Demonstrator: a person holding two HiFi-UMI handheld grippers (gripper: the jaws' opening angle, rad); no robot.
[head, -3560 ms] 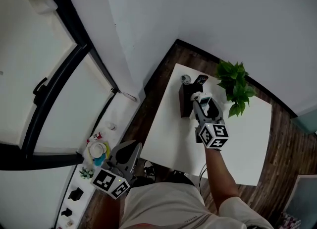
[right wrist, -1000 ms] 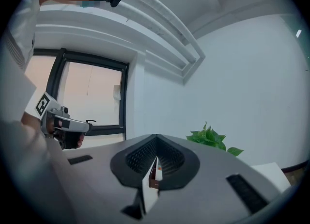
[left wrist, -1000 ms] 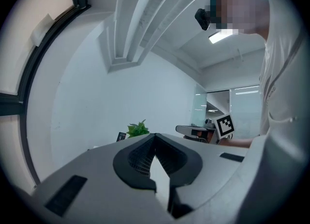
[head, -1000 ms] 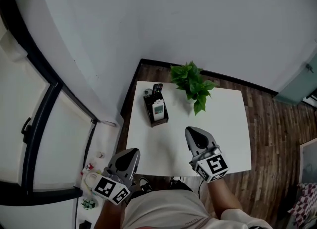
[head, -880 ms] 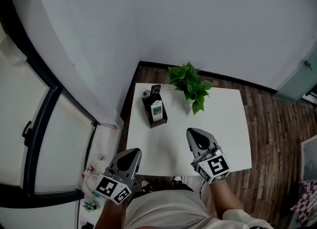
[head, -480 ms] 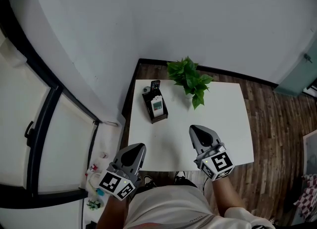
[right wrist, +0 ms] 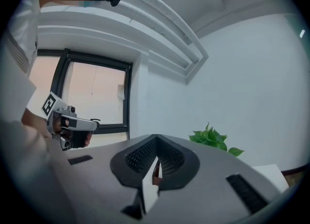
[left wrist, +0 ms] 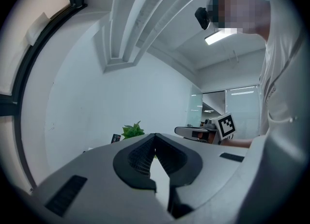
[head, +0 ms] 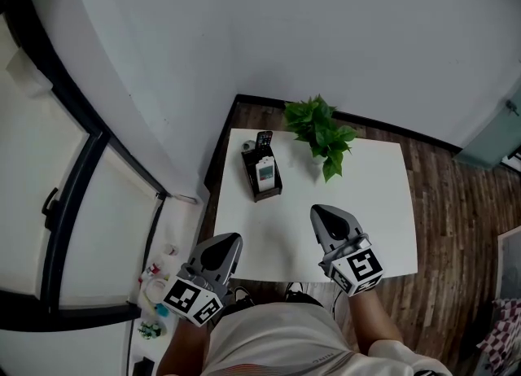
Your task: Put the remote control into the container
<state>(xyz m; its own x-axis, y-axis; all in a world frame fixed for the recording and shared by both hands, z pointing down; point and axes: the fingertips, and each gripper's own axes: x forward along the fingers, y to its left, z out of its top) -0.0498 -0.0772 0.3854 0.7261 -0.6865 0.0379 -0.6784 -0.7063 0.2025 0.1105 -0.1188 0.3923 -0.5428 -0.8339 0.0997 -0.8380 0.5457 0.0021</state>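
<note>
Flat white remote [head: 265, 172] lies inside the dark rectangular container [head: 248, 176] on the smooth white tabletop [head: 366, 195], near a leafy plant [head: 320, 130]. Left tongs [head: 230, 241] and right tongs [head: 322, 213], grey with ribbed black pads, are both clenched and empty at the tabletop's near edge.

Container [head: 262, 195] dark matt; table [head: 366, 195] smooth white; floor [head: 464, 203] wood planks

container [head: 262, 190] on the far left part of the table [head: 374, 195], remote control [head: 265, 172] inside it, plant [head: 321, 128] just right of it at the far edge, my right tool [head: 324, 216] over the near edge, my left tool [head: 226, 244] off the near left corner
</note>
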